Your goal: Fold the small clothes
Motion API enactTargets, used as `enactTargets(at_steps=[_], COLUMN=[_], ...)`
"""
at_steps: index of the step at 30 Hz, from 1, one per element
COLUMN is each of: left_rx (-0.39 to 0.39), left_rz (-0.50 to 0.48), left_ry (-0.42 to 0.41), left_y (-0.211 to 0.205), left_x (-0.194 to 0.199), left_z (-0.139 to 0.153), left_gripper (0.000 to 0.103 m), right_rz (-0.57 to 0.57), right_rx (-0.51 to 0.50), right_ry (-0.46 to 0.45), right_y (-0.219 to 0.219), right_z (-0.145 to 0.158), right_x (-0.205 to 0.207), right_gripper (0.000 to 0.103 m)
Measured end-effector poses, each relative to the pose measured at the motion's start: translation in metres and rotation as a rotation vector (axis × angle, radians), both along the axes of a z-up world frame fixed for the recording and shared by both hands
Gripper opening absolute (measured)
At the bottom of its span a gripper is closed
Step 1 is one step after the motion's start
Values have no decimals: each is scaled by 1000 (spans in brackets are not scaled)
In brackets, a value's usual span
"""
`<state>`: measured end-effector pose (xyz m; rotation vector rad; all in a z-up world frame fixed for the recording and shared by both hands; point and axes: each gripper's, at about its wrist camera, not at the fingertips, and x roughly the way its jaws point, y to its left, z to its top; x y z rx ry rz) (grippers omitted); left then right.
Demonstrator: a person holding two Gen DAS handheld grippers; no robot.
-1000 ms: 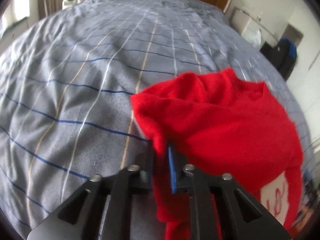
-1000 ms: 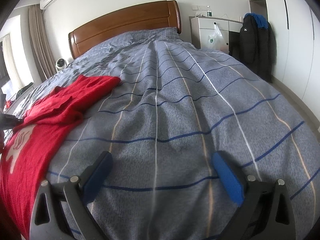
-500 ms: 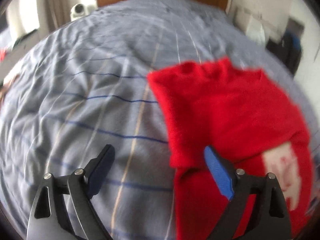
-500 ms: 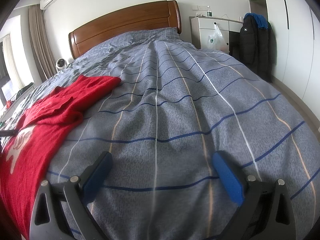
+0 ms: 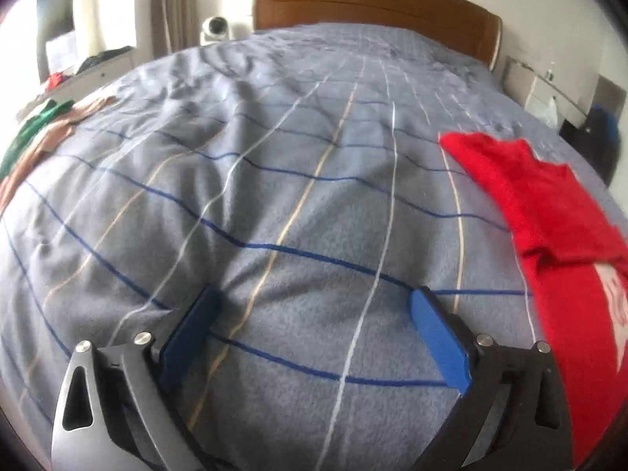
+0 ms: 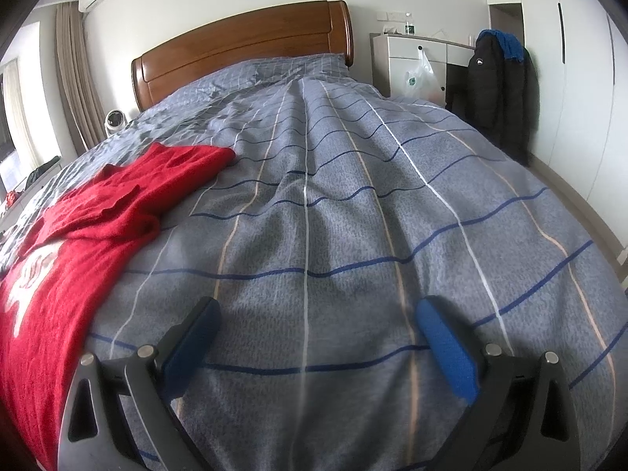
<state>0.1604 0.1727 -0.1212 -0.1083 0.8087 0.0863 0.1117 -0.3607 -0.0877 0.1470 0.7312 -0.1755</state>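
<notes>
A red sweater (image 5: 549, 227) with a white print lies on the grey striped bedspread (image 5: 294, 196), its sleeve folded over the body. It is at the right edge of the left wrist view and at the left of the right wrist view (image 6: 78, 227). My left gripper (image 5: 314, 306) is open and empty, over bare bedspread to the left of the sweater. My right gripper (image 6: 314, 314) is open and empty, over bare bedspread (image 6: 373, 216) to the right of the sweater.
A wooden headboard (image 6: 243, 43) stands at the far end. Green and tan clothes (image 5: 35, 133) lie at the bed's left edge. A white cabinet (image 6: 412, 62) with a plastic bag and a dark jacket (image 6: 498, 90) stand at the right wall.
My left gripper let go of the red sweater, opened wide and swung left, so the sweater now lies at its right. The right gripper has not moved.
</notes>
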Motion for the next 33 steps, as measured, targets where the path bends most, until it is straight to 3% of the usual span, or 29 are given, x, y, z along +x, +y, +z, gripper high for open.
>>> enactTargets(at_steps=[3, 33], left_rx=[58, 73], left_rz=[-5, 6], left_ry=[-3, -8], left_y=[-10, -11], left_x=[3, -5], left_z=[-2, -2], left_gripper=[102, 103], right_rz=[1, 0], right_rx=[1, -1], right_ry=[-1, -1], right_y=[0, 0], right_z=[0, -1], right_x=[0, -1], right_gripper=[100, 100])
